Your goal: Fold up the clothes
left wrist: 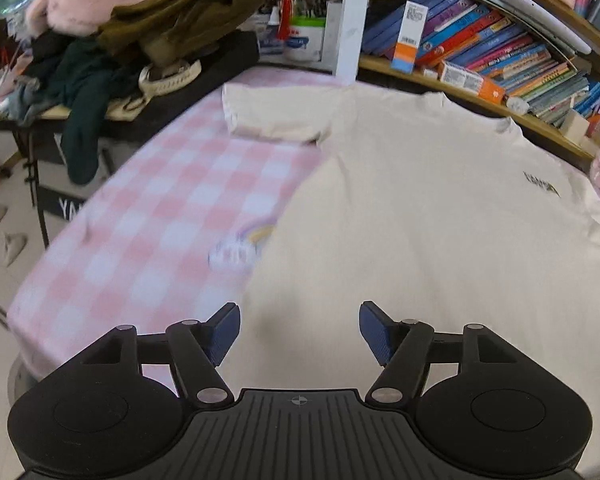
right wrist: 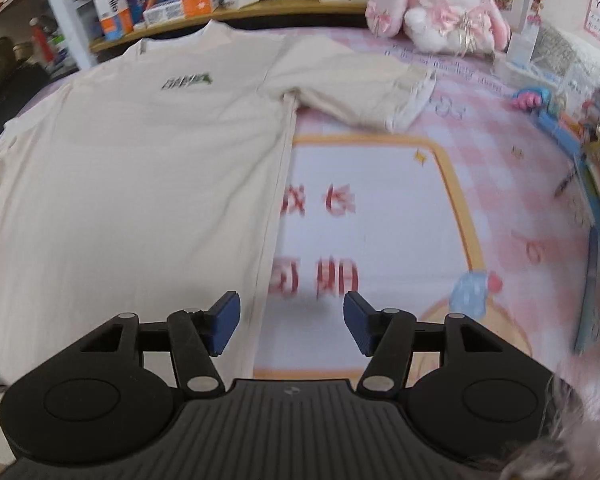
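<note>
A pink and white checked blanket (left wrist: pixel 140 216) covers a flat surface, with a yellow-framed white panel (right wrist: pixel 380 208) printed on it at the right. A cream T-shirt (left wrist: pixel 420 220) lies spread flat on the blanket, front up. Its long axis runs from near to far: the hem is nearest, and the collar (right wrist: pixel 172 38) points to the far side, toward a shelf of books (left wrist: pixel 500 56). One short sleeve (left wrist: pixel 272 114) sticks out to the left, the other sleeve (right wrist: pixel 360 88) to the right. A small dark logo (right wrist: pixel 186 80) sits on the chest.

The left gripper (left wrist: pixel 299 330) hangs above the shirt's near left part, its blue fingers spread wide apart and grasping nothing. The right gripper (right wrist: pixel 291 322) hangs over the shirt's near right edge, where cloth meets blanket, fingers likewise spread and bare.

A pile of dark clothes (left wrist: pixel 140 40) sits far left. A pink and white plush rabbit (right wrist: pixel 444 4) sits far right.
</note>
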Tool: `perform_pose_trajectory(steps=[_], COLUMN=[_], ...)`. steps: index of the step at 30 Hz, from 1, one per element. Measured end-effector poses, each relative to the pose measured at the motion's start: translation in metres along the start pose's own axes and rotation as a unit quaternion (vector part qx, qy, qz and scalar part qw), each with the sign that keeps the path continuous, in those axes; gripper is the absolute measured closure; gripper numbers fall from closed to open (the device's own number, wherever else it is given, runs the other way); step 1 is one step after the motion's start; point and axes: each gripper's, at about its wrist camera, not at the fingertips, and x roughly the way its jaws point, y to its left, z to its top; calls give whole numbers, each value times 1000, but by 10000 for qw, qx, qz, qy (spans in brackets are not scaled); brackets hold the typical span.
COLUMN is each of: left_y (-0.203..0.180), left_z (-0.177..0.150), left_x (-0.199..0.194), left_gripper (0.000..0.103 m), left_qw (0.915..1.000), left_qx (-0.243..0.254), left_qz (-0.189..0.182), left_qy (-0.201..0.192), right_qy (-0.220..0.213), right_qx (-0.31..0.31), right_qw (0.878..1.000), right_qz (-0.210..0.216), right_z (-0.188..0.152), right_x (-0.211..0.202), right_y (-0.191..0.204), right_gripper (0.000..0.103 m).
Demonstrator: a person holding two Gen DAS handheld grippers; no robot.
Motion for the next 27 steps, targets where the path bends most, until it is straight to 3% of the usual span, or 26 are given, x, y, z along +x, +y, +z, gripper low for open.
perform_pose_trajectory(steps=[9,12,13,17,18,20,22,27], left_y=[18,25,27,33,35,37,42,50], left_z=[-17,-13,-11,-11,-11,-11,-10,-11], left_x=[0,6,9,10,10,8,5,1], left_gripper=[36,37,37,39,43,76,98,101], left_qw=[9985,9985,9984,9990,9991,9990,9987,9985], left_qx=[-473,-369,-314,-217,-181,-96,-127,-174], left_qz=[134,269,332,242,218,299,306,64], left_qy=[236,306,346,318,314,329,381,515], right_qy=[139,90,87,122,134,145,154,176], right_qx=[-306,-650,-653,-578,-554,-440,-314,1], right_qw=[9993,9978,9978,9982,9983,9989,9993,9998], right_qz=[163,-59,-73,-80,-84,-87,-89,-93], right_z=[-44,-51,-51,-50,-49,-47,-46,-43], right_x=[-19,-19,-19,-18,-18,-18,-17,-17], right_y=[16,31,32,35,34,33,31,26], right_gripper=[52,59,65,72,75,83,94,96])
